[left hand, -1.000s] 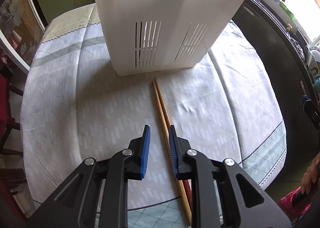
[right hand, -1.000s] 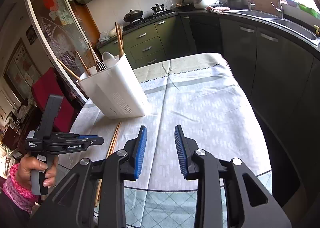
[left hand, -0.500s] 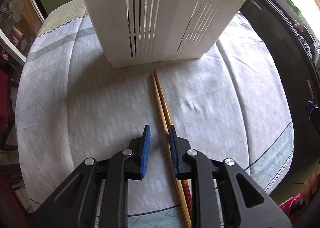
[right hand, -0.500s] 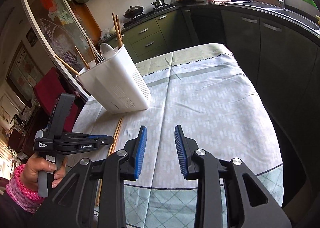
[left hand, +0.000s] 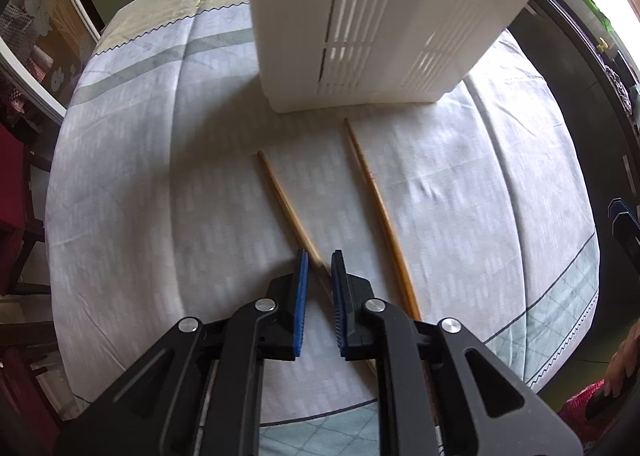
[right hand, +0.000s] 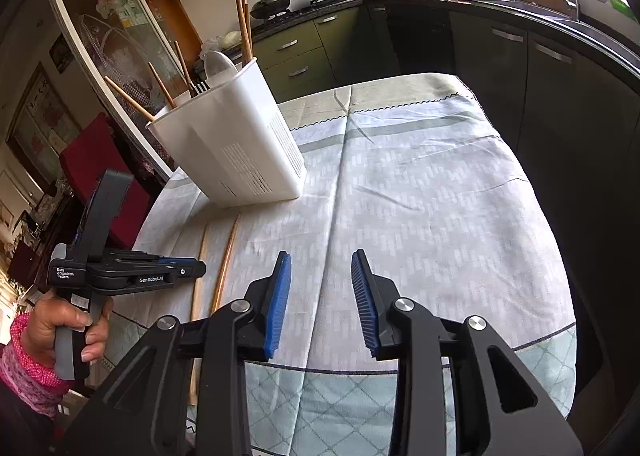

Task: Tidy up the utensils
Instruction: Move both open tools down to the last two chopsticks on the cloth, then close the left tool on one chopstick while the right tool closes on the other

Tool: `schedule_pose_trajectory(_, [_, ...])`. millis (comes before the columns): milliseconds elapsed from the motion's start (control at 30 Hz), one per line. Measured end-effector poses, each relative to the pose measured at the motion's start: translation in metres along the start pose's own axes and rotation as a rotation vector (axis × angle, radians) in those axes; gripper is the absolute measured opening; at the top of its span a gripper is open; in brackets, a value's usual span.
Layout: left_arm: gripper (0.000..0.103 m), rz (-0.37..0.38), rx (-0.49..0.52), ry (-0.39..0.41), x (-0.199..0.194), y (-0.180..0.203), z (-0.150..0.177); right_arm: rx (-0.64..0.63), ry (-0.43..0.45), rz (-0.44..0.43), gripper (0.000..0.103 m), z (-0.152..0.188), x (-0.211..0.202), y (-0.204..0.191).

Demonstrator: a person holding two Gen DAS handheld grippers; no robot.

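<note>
Two wooden chopsticks lie on the tablecloth in front of a white slotted utensil caddy (left hand: 380,16). My left gripper (left hand: 318,252) points steeply down over the left chopstick (left hand: 280,192), whose near part runs between the blue pads. The jaws are closing, and a narrow gap still shows beside the stick. The other chopstick (left hand: 376,196) lies free to its right. In the right wrist view, my right gripper (right hand: 320,254) hovers over bare cloth, its jaws opening with nothing between them. The caddy (right hand: 224,144) and the left gripper (right hand: 192,270) sit to its left.
The caddy holds several chopsticks, a fork (right hand: 200,87) and a spoon (right hand: 218,64). The table (right hand: 440,184) is rounded, with its near edge just under both grippers. Dark kitchen cabinets (right hand: 560,104) run along the right. A red chair (right hand: 92,160) stands at the left.
The two chopsticks lay side by side and touching; now they are apart, and the left one's far tip has swung left. The left jaws have narrowed. The right gripper has edged forward over the table.
</note>
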State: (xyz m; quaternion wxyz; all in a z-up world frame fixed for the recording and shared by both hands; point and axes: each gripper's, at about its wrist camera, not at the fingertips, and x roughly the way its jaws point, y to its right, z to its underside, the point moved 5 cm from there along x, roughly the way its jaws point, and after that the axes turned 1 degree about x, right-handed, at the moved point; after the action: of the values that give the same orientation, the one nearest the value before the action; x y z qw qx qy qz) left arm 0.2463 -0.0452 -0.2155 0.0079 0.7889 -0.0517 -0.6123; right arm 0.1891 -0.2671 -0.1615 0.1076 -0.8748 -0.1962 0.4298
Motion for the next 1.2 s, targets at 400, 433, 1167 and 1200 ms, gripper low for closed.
schedule_pose_trajectory(400, [0.008, -0.051, -0.013, -0.026, -0.009, -0.062, 0.011, -0.199, -0.167, 0.011, 0.033, 0.004, 0.083, -0.081])
schedule_pose_trajectory(433, [0.008, -0.045, -0.013, -0.025, -0.010, -0.064, 0.012, -0.220, -0.181, 0.018, 0.033, 0.005, 0.093, -0.091])
schedule_pose_trajectory(1167, [0.008, -0.006, 0.004, -0.002, -0.013, -0.065, 0.029, -0.396, -0.290, 0.178, 0.008, 0.019, 0.138, -0.092])
schedule_pose_trajectory(1200, [0.008, -0.003, 0.003, -0.005, -0.013, -0.063, 0.029, -0.389, -0.293, 0.181, 0.007, 0.019, 0.134, -0.083])
